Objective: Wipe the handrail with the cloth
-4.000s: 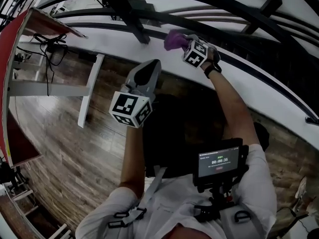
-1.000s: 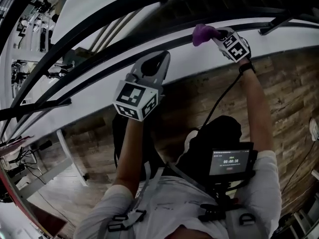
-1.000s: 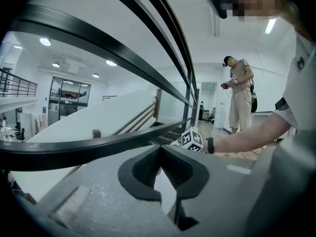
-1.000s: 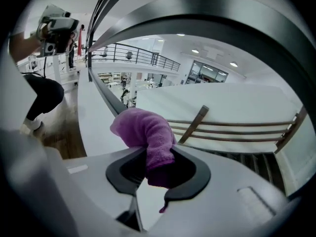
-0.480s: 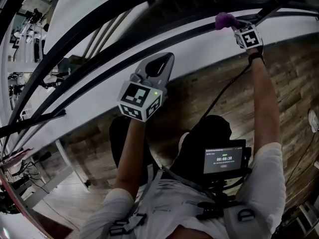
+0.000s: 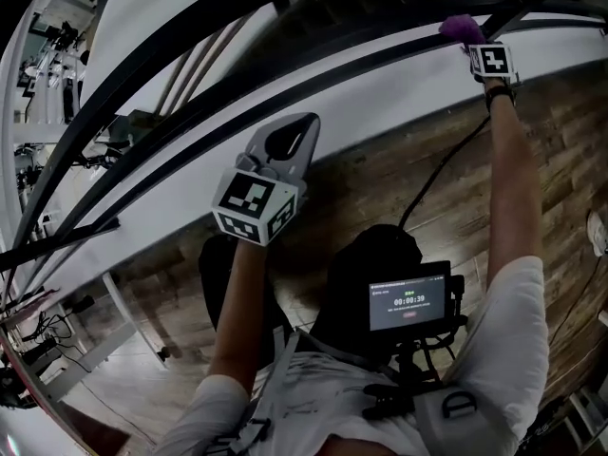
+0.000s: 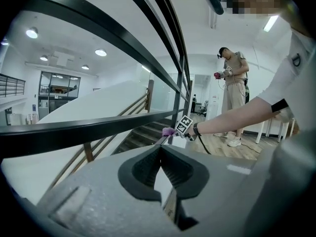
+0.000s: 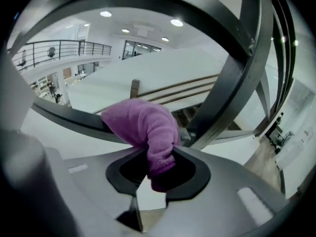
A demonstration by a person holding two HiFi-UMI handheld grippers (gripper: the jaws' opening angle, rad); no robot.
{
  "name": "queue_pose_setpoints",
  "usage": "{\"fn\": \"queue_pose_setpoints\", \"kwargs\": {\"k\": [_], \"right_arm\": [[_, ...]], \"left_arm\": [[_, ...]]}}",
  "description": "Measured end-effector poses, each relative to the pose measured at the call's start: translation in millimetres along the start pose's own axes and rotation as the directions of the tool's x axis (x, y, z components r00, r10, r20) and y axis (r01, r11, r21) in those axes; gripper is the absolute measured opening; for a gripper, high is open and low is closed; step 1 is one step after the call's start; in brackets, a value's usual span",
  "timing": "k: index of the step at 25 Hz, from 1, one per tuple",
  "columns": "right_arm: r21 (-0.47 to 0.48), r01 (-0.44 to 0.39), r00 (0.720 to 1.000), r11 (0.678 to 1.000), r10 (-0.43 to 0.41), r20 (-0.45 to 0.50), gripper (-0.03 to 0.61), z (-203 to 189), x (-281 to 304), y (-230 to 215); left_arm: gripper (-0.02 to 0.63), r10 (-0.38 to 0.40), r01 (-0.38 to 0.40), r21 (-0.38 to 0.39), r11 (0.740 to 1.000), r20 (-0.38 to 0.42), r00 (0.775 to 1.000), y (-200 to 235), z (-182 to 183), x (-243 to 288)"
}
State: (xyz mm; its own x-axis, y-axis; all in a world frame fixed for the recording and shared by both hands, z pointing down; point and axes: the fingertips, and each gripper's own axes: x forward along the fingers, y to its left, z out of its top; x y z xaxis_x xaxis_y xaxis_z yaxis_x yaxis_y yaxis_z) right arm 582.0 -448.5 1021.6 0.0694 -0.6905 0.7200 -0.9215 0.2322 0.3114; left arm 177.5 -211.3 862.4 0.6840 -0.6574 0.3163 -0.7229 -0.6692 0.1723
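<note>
Cloth (image 8: 145, 130), purple, rests on the dark handrail (image 8: 64, 116), pinched by my right gripper (image 8: 158, 171); my left gripper (image 7: 161, 156) is closed, empty.

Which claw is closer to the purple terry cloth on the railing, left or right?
Right. The right claw is clamped on the purple terry cloth at the black metal handrail; the left claw hangs far back, empty.

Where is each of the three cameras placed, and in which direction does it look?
Head view: on the person's head, looking down; shows both arms, left gripper, right gripper.
Left gripper view: on that gripper, facing along the handrail; shows its shut jaws.
Right gripper view: on that gripper, facing the purple cloth it grips.
Shared: all show the cloth.
</note>
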Motion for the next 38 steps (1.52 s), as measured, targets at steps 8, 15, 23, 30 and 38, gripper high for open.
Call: {"fn": "queue_pose_setpoints", "kwargs": {"k": [8,15,23,30,38], "right_arm": [[0.254,-0.071,0.993,0.965,0.092,-0.075,0.094,-81.8,8.8,55.8],[0.071,-0.199,0.934,0.977,0.167,0.316,0.094,-11.1,-113.0,162.1],[0.058,-0.267,0.829,0.962,0.198,0.523,0.092,125.6,-322.4,243.9],[0.184,-0.398,0.786,0.899,0.231,0.573,0.091,213.8,-494.2,345.4],[0.085,-0.382,0.815,0.920,0.292,0.500,0.091,277.3,-687.5,398.5]], "left_arm": [[0.002,0.069,-0.068,-0.014,0.998,0.026,0.997,15.9,9.1,-39.5],[0.002,0.131,-0.126,-0.050,0.991,0.112,0.985,48.6,33.7,-102.1],[0.000,0.246,-0.229,-0.114,0.967,0.168,0.955,73.0,104.0,-237.1],[0.000,0.351,-0.330,-0.127,0.935,0.206,0.914,63.6,211.8,-376.0],[0.000,0.378,-0.361,-0.113,0.926,0.228,0.897,29.5,341.6,-507.7]]}}
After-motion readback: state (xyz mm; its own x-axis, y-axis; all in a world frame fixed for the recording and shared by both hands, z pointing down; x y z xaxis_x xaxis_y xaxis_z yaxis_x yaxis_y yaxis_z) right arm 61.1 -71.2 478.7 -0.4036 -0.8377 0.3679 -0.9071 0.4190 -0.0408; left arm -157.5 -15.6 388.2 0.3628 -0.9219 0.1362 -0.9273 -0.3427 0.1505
